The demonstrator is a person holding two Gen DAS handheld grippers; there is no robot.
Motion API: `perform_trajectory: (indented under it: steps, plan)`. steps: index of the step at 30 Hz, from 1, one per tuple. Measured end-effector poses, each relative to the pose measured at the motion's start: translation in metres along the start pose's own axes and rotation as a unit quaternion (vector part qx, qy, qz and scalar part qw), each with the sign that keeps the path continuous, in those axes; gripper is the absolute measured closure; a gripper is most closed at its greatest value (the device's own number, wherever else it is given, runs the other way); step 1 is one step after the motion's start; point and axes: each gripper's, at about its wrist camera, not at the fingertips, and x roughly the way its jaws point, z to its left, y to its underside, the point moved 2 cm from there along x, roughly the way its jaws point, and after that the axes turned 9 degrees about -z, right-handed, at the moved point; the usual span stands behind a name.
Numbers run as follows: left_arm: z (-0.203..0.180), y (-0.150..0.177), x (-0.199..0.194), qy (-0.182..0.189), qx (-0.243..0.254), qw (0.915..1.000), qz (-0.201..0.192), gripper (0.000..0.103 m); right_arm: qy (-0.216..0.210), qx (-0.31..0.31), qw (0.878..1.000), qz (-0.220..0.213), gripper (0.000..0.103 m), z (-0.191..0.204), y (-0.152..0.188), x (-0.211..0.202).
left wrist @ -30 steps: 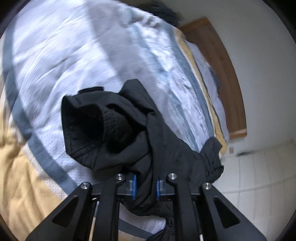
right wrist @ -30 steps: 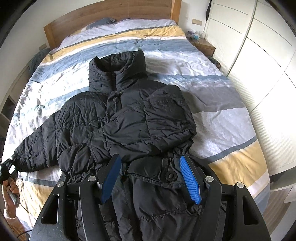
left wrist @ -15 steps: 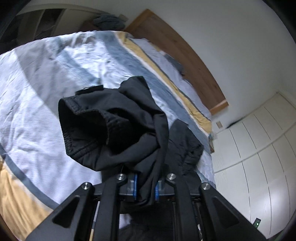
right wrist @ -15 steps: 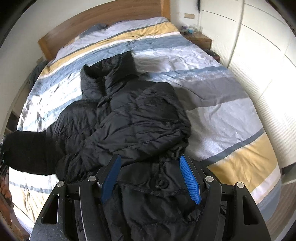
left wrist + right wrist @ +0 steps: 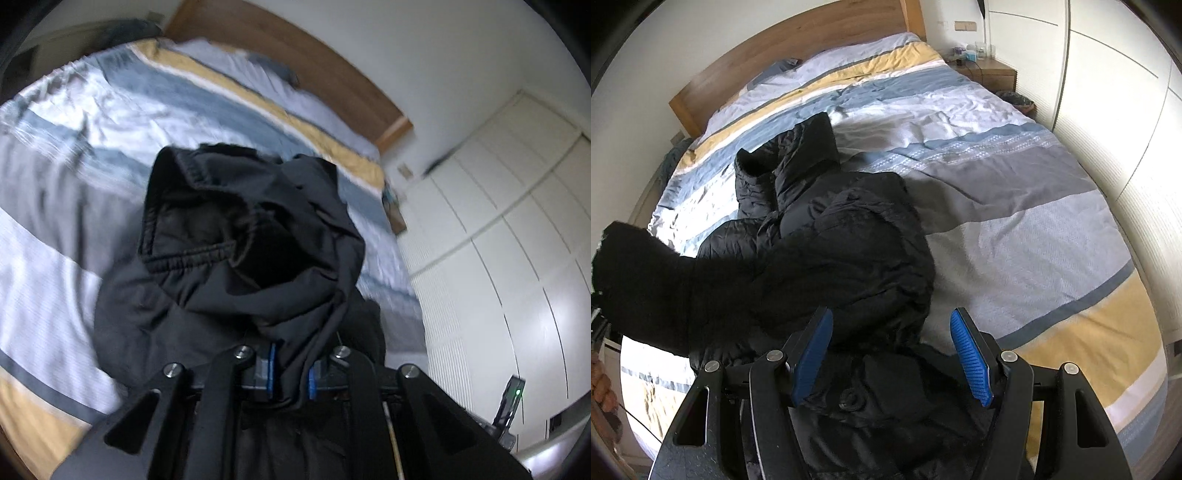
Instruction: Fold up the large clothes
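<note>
Black sleeve (image 5: 251,236), pinched in the left tool (image 5: 291,373) at lower centre, may slip free; right tool (image 5: 892,354) gapes empty over the jacket (image 5: 831,236).

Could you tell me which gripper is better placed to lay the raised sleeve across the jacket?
Left. The left gripper is shut on the sleeve, lifted off the bed. The right gripper is open, holding nothing, above the jacket.
</note>
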Motion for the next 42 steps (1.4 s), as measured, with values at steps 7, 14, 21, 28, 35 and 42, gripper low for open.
perform_trajectory:
  steps: [7,14,21,28,35,42]
  plan:
    - [-0.043,0.084,0.078,-0.015,0.005,0.9973,0.071,0.092,0.006,0.015,1.0,0.015,0.038,-0.046,0.006,0.011]
    - [-0.035,0.124,0.122,-0.046,0.002,0.9928,0.111,0.092,0.017,0.029,0.999,0.036,0.038,-0.08,0.019,0.028]
    - [-0.029,0.13,0.137,-0.062,0.011,0.9893,0.131,0.072,0.014,0.021,0.998,0.05,0.038,-0.083,0.028,0.042]
    - [-0.057,0.15,0.111,0.0,0.034,0.9836,0.177,0.054,-0.003,-0.002,0.999,0.051,0.038,-0.055,0.025,0.048]
    - [-0.054,0.151,0.064,0.02,0.081,0.9794,0.184,0.054,-0.046,-0.044,0.997,0.039,0.038,0.008,0.011,0.048]
    - [0.007,0.065,0.042,-0.066,0.124,0.9851,0.099,0.054,-0.108,-0.11,0.988,0.02,0.038,0.105,-0.001,0.05]
